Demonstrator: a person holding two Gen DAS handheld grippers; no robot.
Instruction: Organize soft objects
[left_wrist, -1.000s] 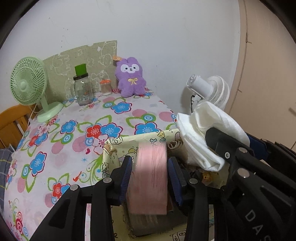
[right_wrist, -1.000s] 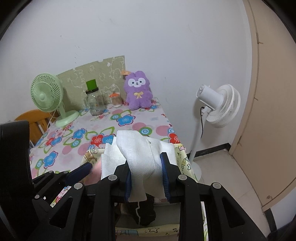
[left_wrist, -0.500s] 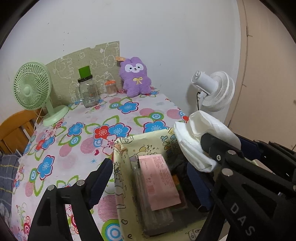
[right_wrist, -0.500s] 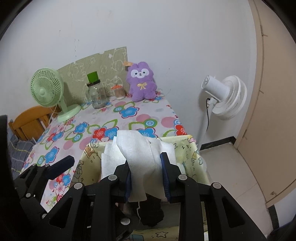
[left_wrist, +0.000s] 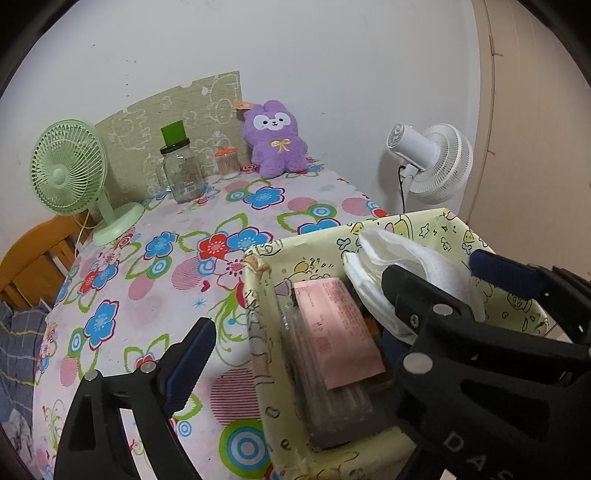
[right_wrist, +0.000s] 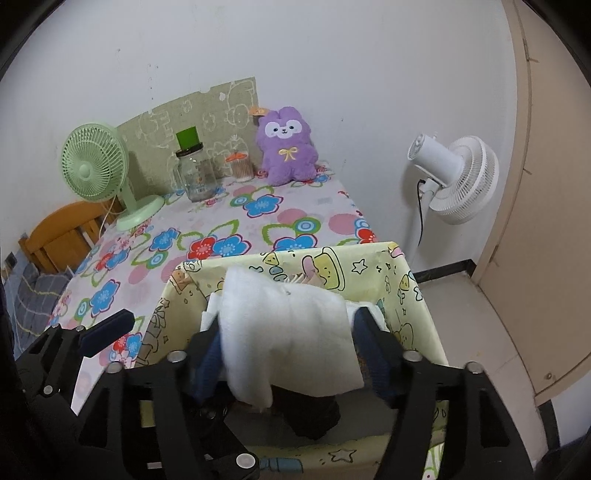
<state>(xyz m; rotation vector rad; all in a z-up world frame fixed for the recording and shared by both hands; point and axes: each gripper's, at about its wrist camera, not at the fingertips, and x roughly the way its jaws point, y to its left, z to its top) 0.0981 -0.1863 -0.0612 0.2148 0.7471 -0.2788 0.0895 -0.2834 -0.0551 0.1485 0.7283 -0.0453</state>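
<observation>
Floral tablecloth (left_wrist: 155, 295) under yellow fabric bin (left_wrist: 258, 354); pink packet (left_wrist: 338, 328) now lies inside, dropped. Left gripper (left_wrist: 295, 354) jaws just spread wide, empty. Right gripper (right_wrist: 290, 354) just opening; white cloth (right_wrist: 291, 332) between the jaws, contact unclear. Left's right finger hidden.

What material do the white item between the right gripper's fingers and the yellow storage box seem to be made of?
White item: probably soft non-woven cloth or thick tissue; matte, fuzzy and drooping. Yellow storage box: seemingly fabric or coated cloth with a cartoon print; its thin walls bow and wrinkle slightly.
</observation>
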